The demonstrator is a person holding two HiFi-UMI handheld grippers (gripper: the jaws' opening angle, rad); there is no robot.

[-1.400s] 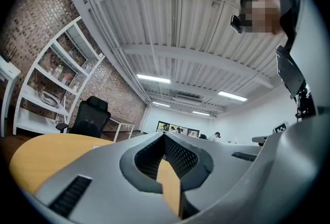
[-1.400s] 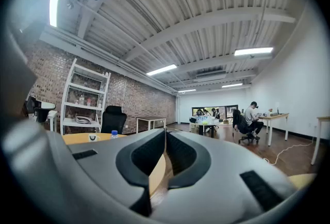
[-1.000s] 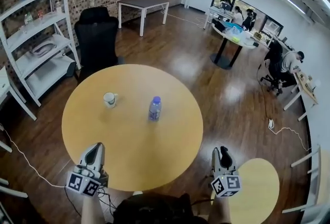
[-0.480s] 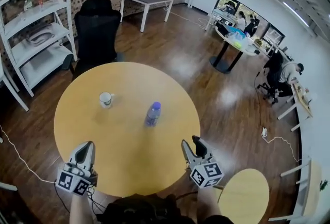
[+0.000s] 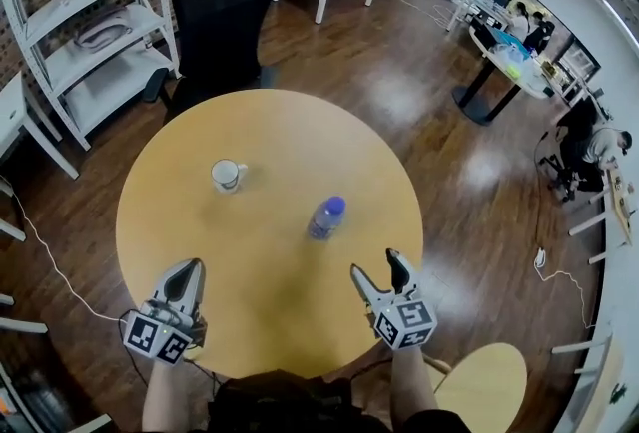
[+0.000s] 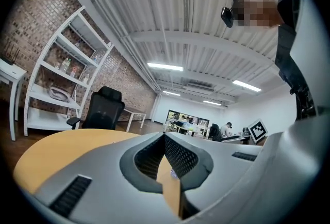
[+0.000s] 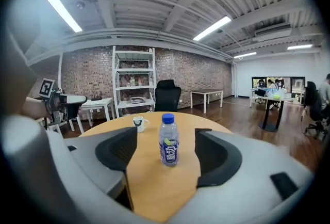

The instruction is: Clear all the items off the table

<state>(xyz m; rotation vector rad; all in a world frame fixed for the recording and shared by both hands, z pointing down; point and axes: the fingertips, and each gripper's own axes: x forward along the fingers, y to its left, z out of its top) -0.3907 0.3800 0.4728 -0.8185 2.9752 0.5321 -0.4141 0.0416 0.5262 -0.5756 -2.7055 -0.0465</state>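
Against the frame of a second ago, the right gripper (image 5: 377, 266) has come in from beside the surface (image 5: 260, 251) to above its near edge, and its fingers have just been opening. They now stand wide and hold nothing. The bottle (image 5: 324, 218) stands upright ahead of them, lined up with the gap but clear of both fingers. The left gripper (image 5: 188, 271) stays closed tight and empty over the near-left edge; the mug (image 5: 228, 175) stands further out, ahead of the left fingers and to the left of the bottle, touched by neither gripper.
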